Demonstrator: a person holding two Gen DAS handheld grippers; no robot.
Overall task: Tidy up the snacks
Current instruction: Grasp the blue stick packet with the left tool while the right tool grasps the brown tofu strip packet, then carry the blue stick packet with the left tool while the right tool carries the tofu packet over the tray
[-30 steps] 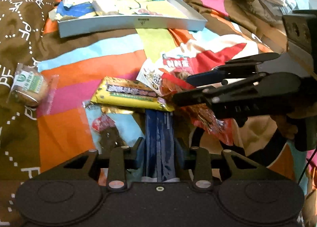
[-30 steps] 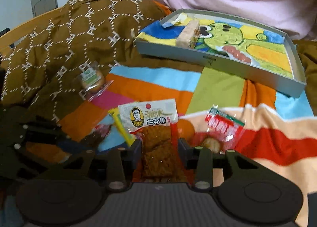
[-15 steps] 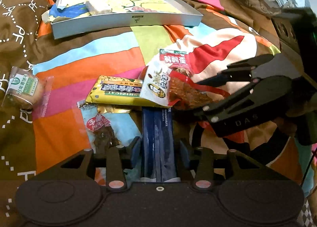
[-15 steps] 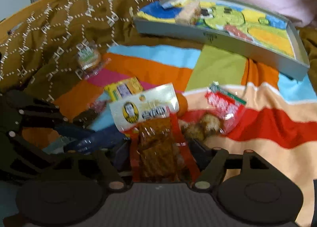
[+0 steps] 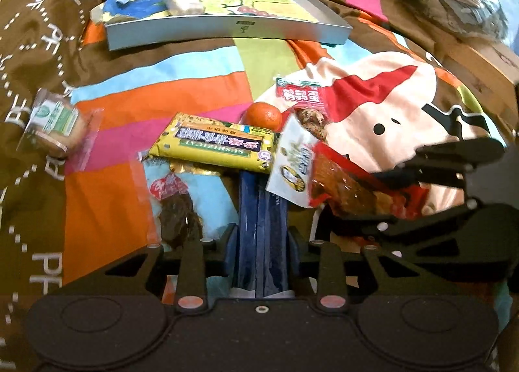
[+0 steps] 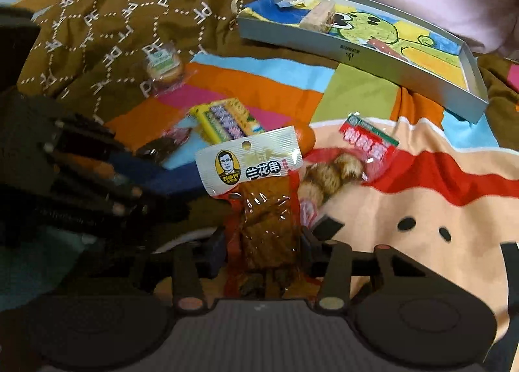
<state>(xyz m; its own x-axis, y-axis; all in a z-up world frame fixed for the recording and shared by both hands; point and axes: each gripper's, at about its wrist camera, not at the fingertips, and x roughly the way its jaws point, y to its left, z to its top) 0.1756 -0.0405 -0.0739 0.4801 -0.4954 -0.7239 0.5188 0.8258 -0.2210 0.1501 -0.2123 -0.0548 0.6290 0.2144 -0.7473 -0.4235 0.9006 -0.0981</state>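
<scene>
My left gripper [image 5: 261, 242] has a dark blue packet [image 5: 261, 206] standing between its fingers, and its jaws are closing onto it. The right gripper [image 6: 262, 242] holds a clear packet of brown tofu strips with a white label [image 6: 259, 210]; its jaws are closing too, pads against the packet. In the left wrist view the right gripper [image 5: 360, 200] reaches in from the right with that packet [image 5: 324, 177]. A grey tray with a cartoon lining [image 5: 227, 31] lies at the back with a beige bar [image 5: 181, 2] in it.
Loose on the striped blanket lie a yellow packet [image 5: 214, 145], a tangerine [image 5: 262, 115], a red-labelled bag of brown balls [image 5: 301, 96], a wrapped round cake [image 5: 55, 122] and a dark dried-fruit packet [image 5: 175, 206]. A brown patterned quilt [image 6: 113, 15] rises at the left.
The right gripper's jaws widened, then narrowed again on the tofu packet, and it slid to the lower right, uncovering the tangerine. The left gripper stayed put with the blue packet.
</scene>
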